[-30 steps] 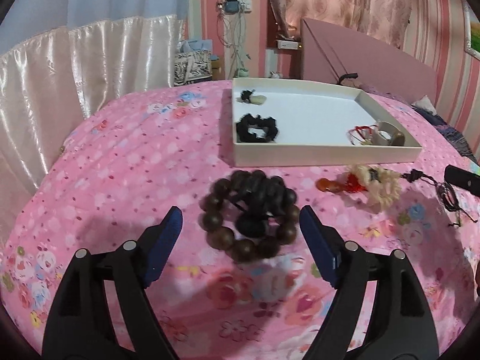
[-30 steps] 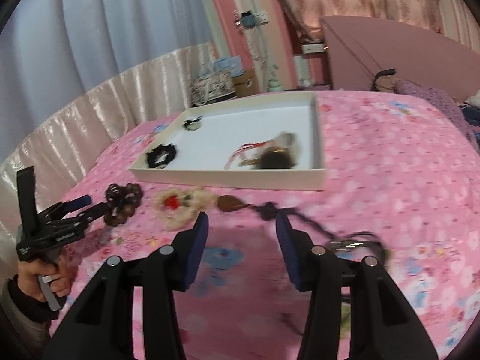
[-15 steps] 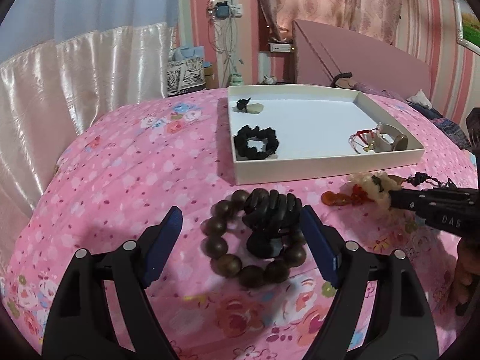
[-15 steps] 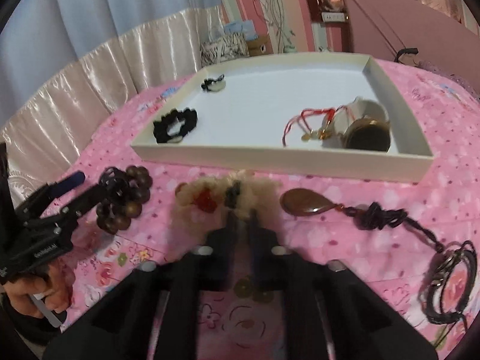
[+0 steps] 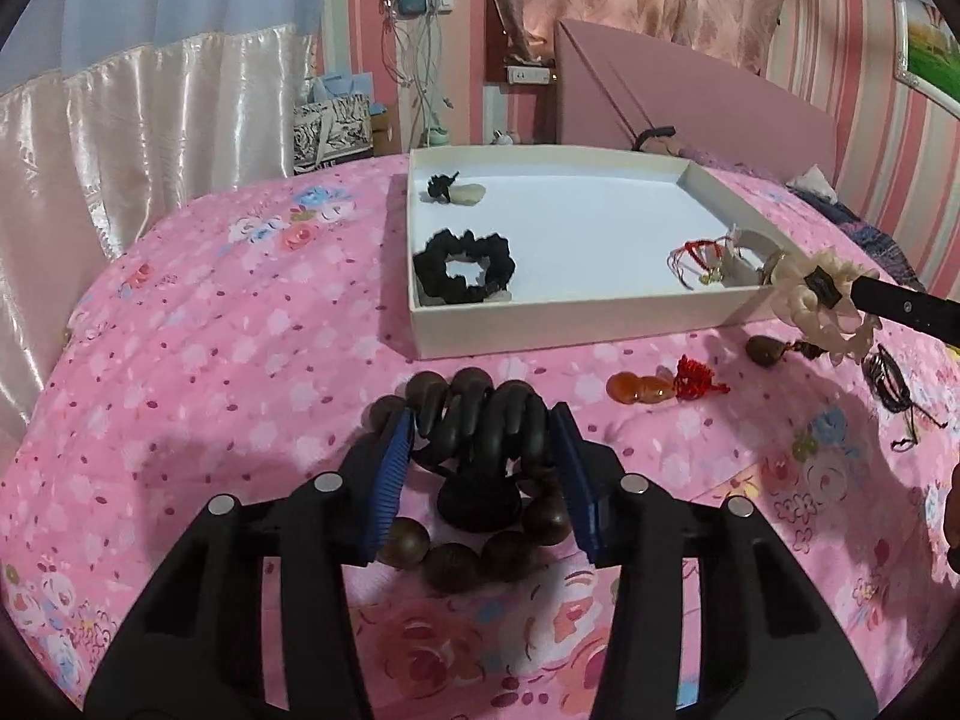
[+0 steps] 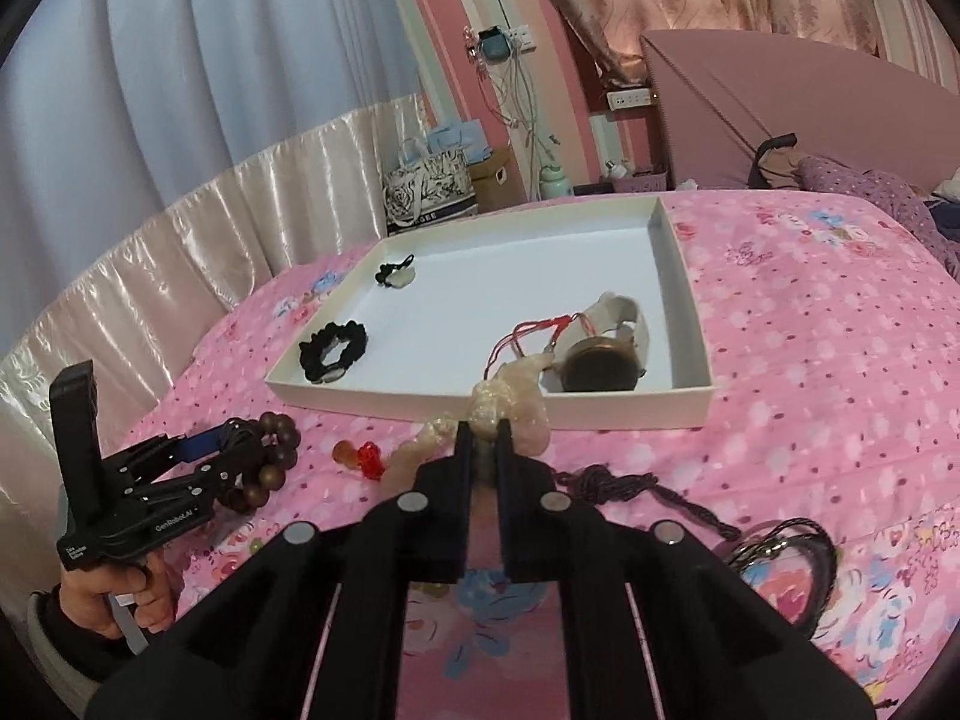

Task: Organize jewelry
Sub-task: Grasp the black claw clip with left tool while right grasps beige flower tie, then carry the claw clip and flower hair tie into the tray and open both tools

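A dark wooden bead bracelet (image 5: 456, 564) lies bunched on the pink bedspread. My left gripper (image 5: 483, 420) straddles it, its jaws closing, and the blue pads touch the upper beads on both sides. My right gripper (image 6: 485, 438) is shut on a cream beaded bracelet (image 6: 516, 396) and holds it in the air at the front right edge of the white tray (image 6: 420, 405). In the left wrist view the cream beaded bracelet (image 5: 840, 330) hangs from the right gripper (image 5: 822, 288) by the tray (image 5: 570, 333) corner. The right wrist view shows the left gripper (image 6: 222, 450) on the bead bracelet (image 6: 276, 456).
The tray holds a black scrunchie (image 5: 465, 267), a small pale charm (image 5: 462, 193) and a watch with red cord (image 6: 600, 360). On the bedspread lie an orange pendant with red tassel (image 5: 642, 387), a brown pendant (image 5: 765, 351) on dark cord (image 6: 606, 477) and a black cord bracelet (image 6: 786, 546).
The left jaws have drawn in from wide apart onto the bead bracelet. The right gripper shut on the cream bracelet and lifted it off the bedspread toward the tray, leaving the orange pendant behind.
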A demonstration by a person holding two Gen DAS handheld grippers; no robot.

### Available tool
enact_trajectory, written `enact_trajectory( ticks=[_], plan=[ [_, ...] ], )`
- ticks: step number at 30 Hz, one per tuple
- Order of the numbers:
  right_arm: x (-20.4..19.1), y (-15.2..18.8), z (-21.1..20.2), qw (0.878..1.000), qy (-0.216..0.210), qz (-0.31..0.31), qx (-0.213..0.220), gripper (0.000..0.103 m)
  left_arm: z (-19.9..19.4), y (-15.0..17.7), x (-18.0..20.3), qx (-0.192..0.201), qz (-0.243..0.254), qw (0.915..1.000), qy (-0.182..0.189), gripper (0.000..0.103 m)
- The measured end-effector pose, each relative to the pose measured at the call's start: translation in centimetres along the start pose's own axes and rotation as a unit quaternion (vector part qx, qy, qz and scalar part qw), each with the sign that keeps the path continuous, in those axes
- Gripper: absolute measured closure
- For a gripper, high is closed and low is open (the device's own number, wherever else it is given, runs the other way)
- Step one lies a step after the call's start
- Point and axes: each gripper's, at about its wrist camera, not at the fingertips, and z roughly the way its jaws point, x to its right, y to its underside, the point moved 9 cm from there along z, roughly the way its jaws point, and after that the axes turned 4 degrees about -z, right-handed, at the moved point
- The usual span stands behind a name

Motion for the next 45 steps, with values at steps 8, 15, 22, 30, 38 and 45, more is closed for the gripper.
enact_trajectory(
  ticks=[8, 15, 22, 30, 38, 45],
  plan=[
    [0.0, -6.3, -2.6, 0.998, 0.0, -0.031, 0.062, 0.096, -3.1, -6.0, 1.4, 0.056, 0.008, 0.9984, 0.001, 0.057],
    [1.5, -9.5, -2.8, 0.994, 0.018, -0.046, 0.093, 0.096, -1.8, -10.8, 3.4, 0.082, 0.008, 0.9965, -0.011, 0.057],
    [7.0, -11.0, -1.9, 0.996, 0.0, -0.002, 0.087, 0.096, 1.8, -12.4, 4.1, 0.083, -0.024, 0.9963, -0.005, 0.057],
    [5.5, -8.5, 6.3, 1.0, -0.004, -0.003, 0.026, 0.096, 7.3, -10.4, 5.7, 0.045, -0.036, 0.9983, 0.01, 0.057],
    [4.4, -5.3, 9.4, 0.999, 0.017, -0.037, -0.009, 0.096, 9.4, -8.5, 6.1, 0.024, -0.038, 0.9989, 0.015, 0.057],
    [4.9, -5.2, 9.9, 0.998, 0.035, -0.042, -0.011, 0.096, 9.8, -8.2, 5.8, 0.021, -0.047, 0.9986, 0.009, 0.057]
  ],
)
